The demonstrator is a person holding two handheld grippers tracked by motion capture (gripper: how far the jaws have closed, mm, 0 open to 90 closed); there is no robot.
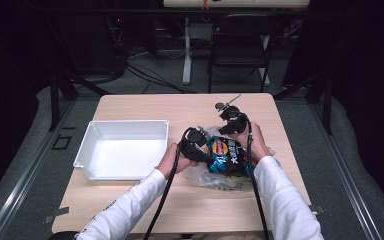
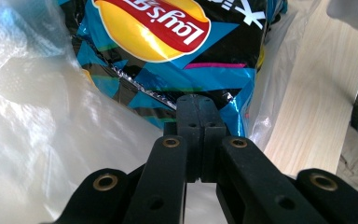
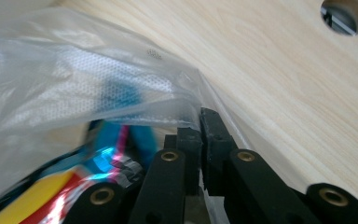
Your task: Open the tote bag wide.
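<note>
At the left of the desk (image 1: 130,200) sits a white tray (image 1: 96,131), its near rim just beside the person's left hand (image 1: 171,159). That hand carries the left tool (image 1: 204,156), whose jaws are clenched tight together on the thin clear plastic bag (image 1: 202,174), near the middle of the desk. In the left gripper view the left tool (image 2: 199,103) has its tips pressed against each other with the bag's film (image 2: 37,140) around them, right at the lower edge of the chip packet (image 2: 168,51) that lies inside. The chip packet (image 1: 227,156), blue and black with a red and yellow logo, rests between the two hands. To its right the right tool (image 1: 226,129) points at the far edge of the bag. In the right gripper view its jaws (image 3: 204,122) are closed on a pinch of the bag's edge (image 3: 121,88), with the packet (image 3: 74,186) blurred behind the film and bare desk (image 3: 284,93) to the right.
</note>
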